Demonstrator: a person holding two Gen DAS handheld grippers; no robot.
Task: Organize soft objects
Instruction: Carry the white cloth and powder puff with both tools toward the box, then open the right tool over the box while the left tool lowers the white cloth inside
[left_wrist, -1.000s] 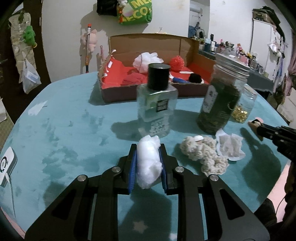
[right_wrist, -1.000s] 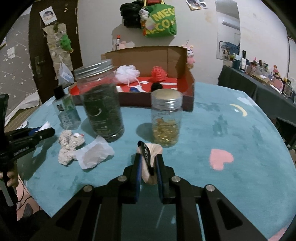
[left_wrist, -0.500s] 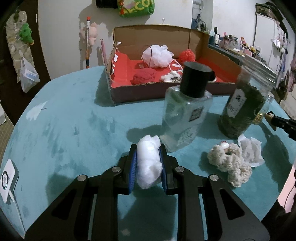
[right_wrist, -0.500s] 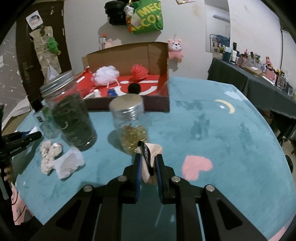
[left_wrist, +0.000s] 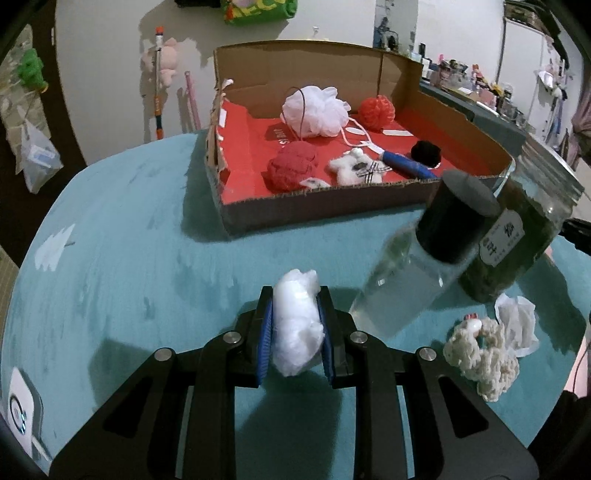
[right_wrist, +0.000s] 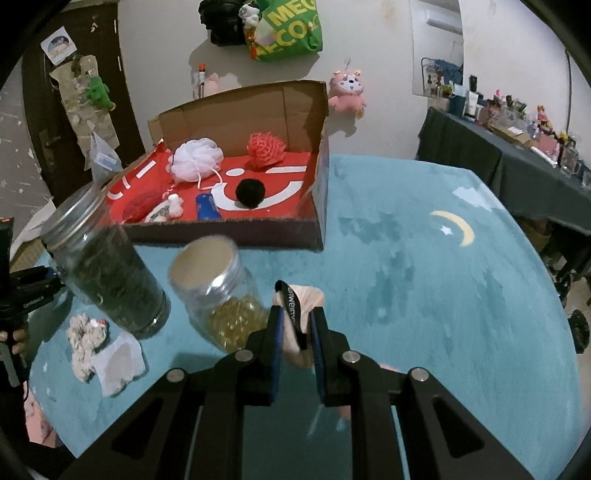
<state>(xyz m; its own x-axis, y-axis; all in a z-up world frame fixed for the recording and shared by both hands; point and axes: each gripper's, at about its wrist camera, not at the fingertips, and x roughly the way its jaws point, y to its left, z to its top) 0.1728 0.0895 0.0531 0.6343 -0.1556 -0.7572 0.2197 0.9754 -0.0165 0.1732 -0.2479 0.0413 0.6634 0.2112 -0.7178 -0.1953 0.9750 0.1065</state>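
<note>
Above the teal table (left_wrist: 129, 258), left gripper (left_wrist: 295, 328) is clamped on a white cotton wad (left_wrist: 297, 325). Centre, beyond: cardboard box (left_wrist: 332, 206) containing soft items. Right gripper (right_wrist: 297, 325) is closed on a peach fabric piece (right_wrist: 306, 306) with black strap.

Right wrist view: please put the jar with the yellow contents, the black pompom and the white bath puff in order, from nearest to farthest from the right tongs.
1. Jar with the yellow contents: just left of the right tongs, on the table.
2. Black pompom: in the box, near its front wall.
3. White bath puff: farther back in the box, to the left.
</note>
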